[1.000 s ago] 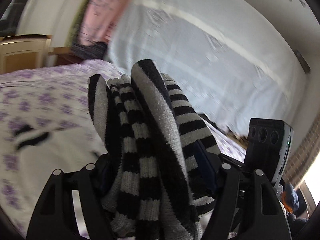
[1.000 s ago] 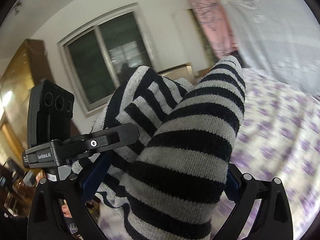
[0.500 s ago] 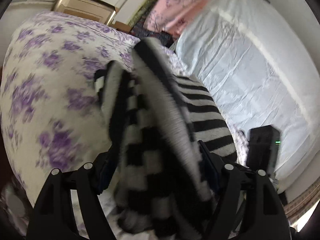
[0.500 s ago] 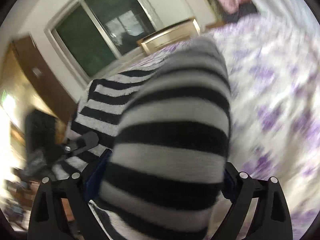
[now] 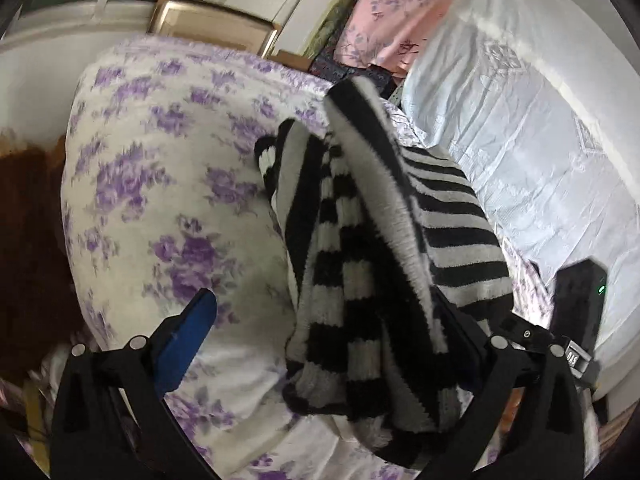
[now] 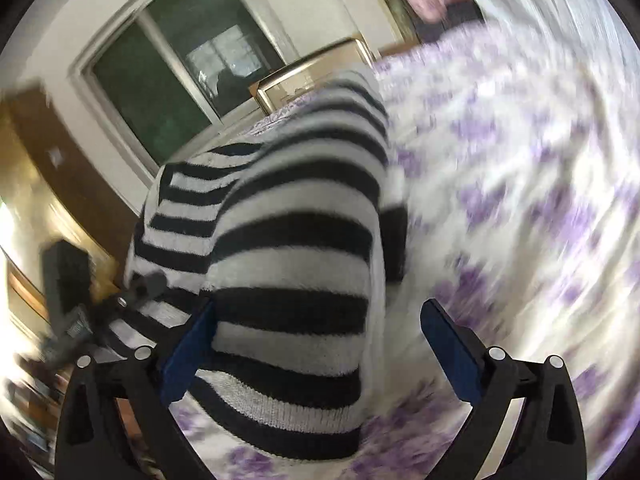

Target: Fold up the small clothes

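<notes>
A black-and-grey striped knit garment [image 5: 360, 264] lies bunched on the purple-flowered bedsheet [image 5: 168, 200]. My left gripper [image 5: 328, 320] is open: its blue left pad [image 5: 188, 340] stands clear of the cloth, and the cloth rests against the right finger. In the right wrist view the same striped garment [image 6: 288, 264] lies between the fingers of my right gripper [image 6: 320, 340]. That gripper is open too, with its right pad [image 6: 448, 348] apart from the cloth and its left pad [image 6: 192, 344] beside it. The other gripper shows at the left [image 6: 80, 312].
A pale blue-white quilt [image 5: 540, 140] lies along the right of the bed. Pink flowered fabric [image 5: 392, 12] and a wooden headboard [image 5: 212, 28] are at the far end. A dark window [image 6: 180, 80] is behind. The bed's left edge drops to a dark floor [image 5: 28, 240].
Both grippers swung down toward the bed with the garment and opened. The striped garment, held up in both a second ago, now rests on the sheet.
</notes>
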Action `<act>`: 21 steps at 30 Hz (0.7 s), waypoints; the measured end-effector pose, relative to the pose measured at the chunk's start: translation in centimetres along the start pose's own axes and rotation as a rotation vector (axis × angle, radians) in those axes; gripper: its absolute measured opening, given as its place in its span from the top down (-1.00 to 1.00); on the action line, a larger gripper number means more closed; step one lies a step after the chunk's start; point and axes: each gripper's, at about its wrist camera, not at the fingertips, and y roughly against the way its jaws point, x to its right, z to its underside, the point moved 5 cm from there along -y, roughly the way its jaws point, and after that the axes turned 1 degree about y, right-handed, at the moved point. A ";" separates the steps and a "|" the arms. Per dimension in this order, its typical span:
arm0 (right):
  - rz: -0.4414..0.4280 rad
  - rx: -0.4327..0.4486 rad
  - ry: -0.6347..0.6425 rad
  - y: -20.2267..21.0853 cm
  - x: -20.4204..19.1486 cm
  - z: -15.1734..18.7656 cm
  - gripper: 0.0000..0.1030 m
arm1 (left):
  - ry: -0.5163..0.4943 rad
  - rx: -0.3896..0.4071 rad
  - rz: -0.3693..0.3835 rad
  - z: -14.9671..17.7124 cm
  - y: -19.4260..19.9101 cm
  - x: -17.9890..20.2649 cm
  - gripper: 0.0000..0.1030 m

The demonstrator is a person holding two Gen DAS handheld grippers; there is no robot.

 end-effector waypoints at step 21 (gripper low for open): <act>0.237 0.150 0.227 12.8 -7.0 3.2 -0.93 | -0.270 0.181 -0.397 5.3 9.9 10.9 -0.91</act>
